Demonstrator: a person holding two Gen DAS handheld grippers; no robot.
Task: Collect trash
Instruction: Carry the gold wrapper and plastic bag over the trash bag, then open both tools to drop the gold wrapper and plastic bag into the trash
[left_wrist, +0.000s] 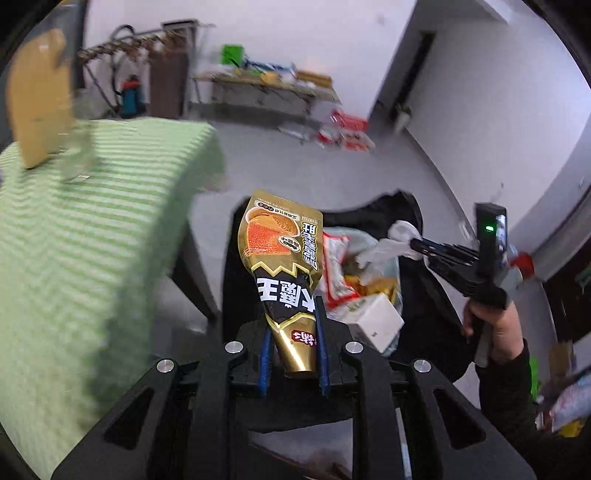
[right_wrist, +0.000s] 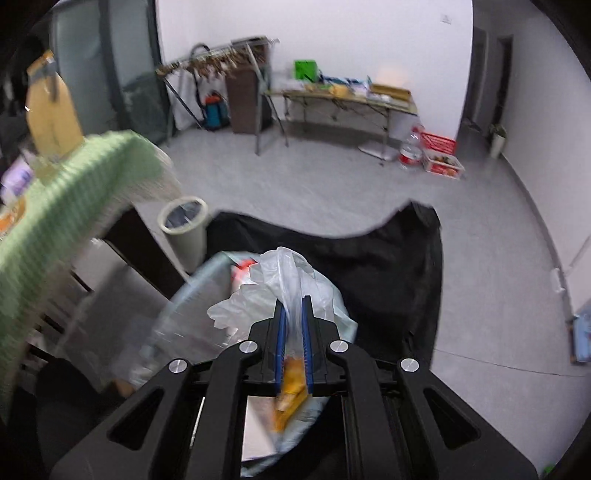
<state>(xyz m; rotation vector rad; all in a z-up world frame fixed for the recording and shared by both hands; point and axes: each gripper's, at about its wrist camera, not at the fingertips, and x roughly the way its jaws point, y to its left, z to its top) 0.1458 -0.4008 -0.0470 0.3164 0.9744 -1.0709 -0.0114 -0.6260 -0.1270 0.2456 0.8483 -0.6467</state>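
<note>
My left gripper (left_wrist: 293, 325) is shut on a gold and black snack wrapper (left_wrist: 282, 254) and holds it upright above an open clear plastic trash bag (left_wrist: 369, 280) full of wrappers and a white box. My right gripper (right_wrist: 293, 314) is shut on the rim of that clear plastic bag (right_wrist: 288, 273) and holds it up. The right gripper also shows in the left wrist view (left_wrist: 421, 245), pinching the bag's white edge at the right. The bag sits over a black cloth (right_wrist: 388, 258) on the floor.
A table with a green striped cloth (left_wrist: 81, 240) stands at the left, with a yellow bottle (left_wrist: 38, 99) on it. A small round waste bin (right_wrist: 184, 229) stands beside the table. A far folding table (right_wrist: 343, 99), red crates (right_wrist: 439, 155) and a drying rack stand by the back wall.
</note>
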